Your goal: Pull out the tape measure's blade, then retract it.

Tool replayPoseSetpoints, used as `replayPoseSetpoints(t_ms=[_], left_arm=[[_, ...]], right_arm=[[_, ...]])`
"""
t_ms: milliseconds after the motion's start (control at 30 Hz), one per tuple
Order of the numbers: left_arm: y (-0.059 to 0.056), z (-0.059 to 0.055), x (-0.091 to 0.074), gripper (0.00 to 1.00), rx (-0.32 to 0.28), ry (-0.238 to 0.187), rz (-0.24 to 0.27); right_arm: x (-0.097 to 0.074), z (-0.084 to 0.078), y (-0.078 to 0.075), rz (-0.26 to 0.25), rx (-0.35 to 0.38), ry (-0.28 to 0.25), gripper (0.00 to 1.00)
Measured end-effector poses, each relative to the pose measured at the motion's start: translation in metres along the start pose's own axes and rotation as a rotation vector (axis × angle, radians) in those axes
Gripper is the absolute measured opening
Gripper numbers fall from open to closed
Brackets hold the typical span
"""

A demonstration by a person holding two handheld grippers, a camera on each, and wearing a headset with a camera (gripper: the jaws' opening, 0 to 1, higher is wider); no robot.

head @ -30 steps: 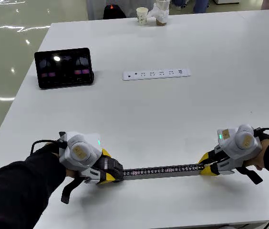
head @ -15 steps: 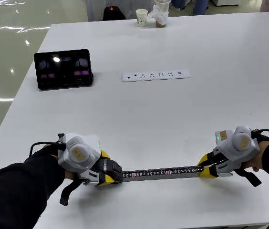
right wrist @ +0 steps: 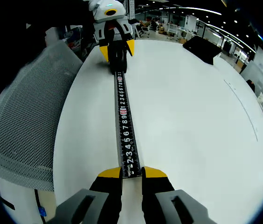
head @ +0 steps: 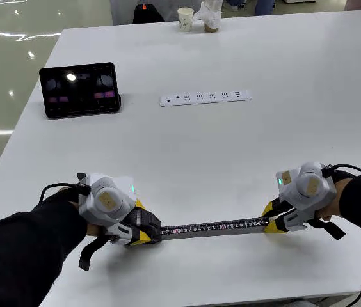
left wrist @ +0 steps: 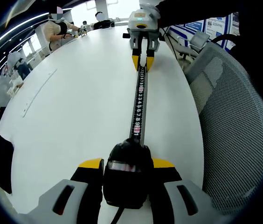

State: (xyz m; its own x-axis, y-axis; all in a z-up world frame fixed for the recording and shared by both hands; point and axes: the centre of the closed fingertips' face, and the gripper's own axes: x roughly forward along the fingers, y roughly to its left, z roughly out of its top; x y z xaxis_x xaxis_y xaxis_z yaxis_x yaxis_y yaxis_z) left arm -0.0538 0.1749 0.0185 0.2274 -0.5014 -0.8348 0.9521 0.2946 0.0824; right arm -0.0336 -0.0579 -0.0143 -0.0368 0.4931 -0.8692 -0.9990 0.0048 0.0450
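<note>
The black tape measure case (head: 146,225) (left wrist: 128,173) rests on the white table near its front edge, with my left gripper (head: 141,227) (left wrist: 127,164) shut on it. Its dark blade (head: 216,226) (left wrist: 139,100) (right wrist: 124,125) with white and red numbers runs flat to the right. My right gripper (head: 269,217) (right wrist: 131,172) is shut on the blade's end. In the left gripper view the right gripper (left wrist: 142,59) shows at the blade's far end. In the right gripper view the left gripper (right wrist: 116,48) holds the case (right wrist: 117,56).
A black tablet (head: 79,89) stands at the back left and a white power strip (head: 206,98) lies mid-table. A paper cup (head: 185,18) and a wrapped item (head: 208,15) sit at the far edge. A mesh chair (left wrist: 231,121) (right wrist: 26,121) stands off the table's front edge.
The right gripper has come a little to the left with the blade's end, so the drawn-out blade is shorter. The left gripper and case stay in place. The head camera shifted.
</note>
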Motion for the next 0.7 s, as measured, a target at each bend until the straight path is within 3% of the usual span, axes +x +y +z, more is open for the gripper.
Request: replayPoseSetpoints(t_ms=[233, 433, 600, 700], left_arm=[[0.000, -0.001, -0.002, 0.32, 0.003, 0.014, -0.009], [0.003, -0.004, -0.011, 0.34, 0.000, 0.024, -0.010], [0.001, -0.008, -0.019, 0.47, -0.005, 0.038, -0.028], [0.004, -0.014, -0.025, 0.49, -0.017, 0.054, -0.020]], right_arm=[[0.000, 0.000, 0.001, -0.014, 0.000, 0.000, 0.13], [-0.001, 0.000, 0.006, -0.015, -0.073, 0.043, 0.16], [-0.007, 0.005, 0.006, -0.010, -0.095, 0.049, 0.20], [-0.012, 0.009, 0.007, -0.018, -0.106, 0.042, 0.20]])
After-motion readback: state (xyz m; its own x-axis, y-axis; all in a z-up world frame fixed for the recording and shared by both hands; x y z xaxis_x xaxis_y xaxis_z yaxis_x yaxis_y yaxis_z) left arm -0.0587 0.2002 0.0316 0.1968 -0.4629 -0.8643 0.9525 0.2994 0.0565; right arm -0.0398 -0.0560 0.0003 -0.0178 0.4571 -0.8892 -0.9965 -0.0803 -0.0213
